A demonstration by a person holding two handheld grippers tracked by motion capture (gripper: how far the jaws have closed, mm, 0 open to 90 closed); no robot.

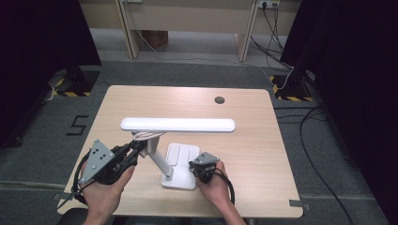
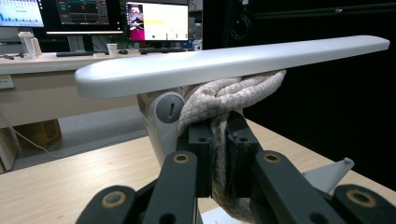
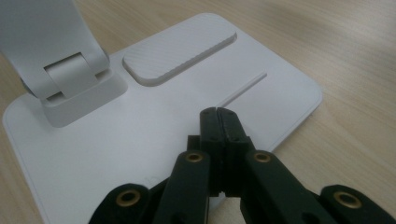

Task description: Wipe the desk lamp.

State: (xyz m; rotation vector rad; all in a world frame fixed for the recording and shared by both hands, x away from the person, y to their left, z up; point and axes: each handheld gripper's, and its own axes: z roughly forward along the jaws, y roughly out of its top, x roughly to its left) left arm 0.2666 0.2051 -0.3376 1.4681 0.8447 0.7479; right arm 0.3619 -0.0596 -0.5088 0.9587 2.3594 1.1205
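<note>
Counter (image 1: 263,140), light wood, square with rounded corners, middle of the high view; one dark round hole near its far edge, upper centre of the frame; grey floor around it, dark curtains at both sides.

Desk lamp (image 1: 177,124), white, standing at centre of the counter; long flat head lying level across the middle of the frame; slanted arm (image 1: 157,159) running down from under the head's left part to a flat rectangular base (image 1: 184,161) at lower centre; base bears a ribbed raised pad and a shallow groove, seen close in the right gripper view.

Left tool (image 1: 139,148), lower left of the high view, held in a hand, grey three-cornered plate on top; jaws clenched on the rope, which runs down between them in the left gripper view.

Right tool (image 1: 202,169), lower centre-right of the high view, held in a hand; jaws clenched together with nothing between them; tips resting on or just above the base, near its groove; contact cannot be told.

Rope (image 2: 219,100), off-white, braided, wound around the top of the arm just beneath the head, beside the grey hinge disc; upper centre of the left gripper view.
</note>
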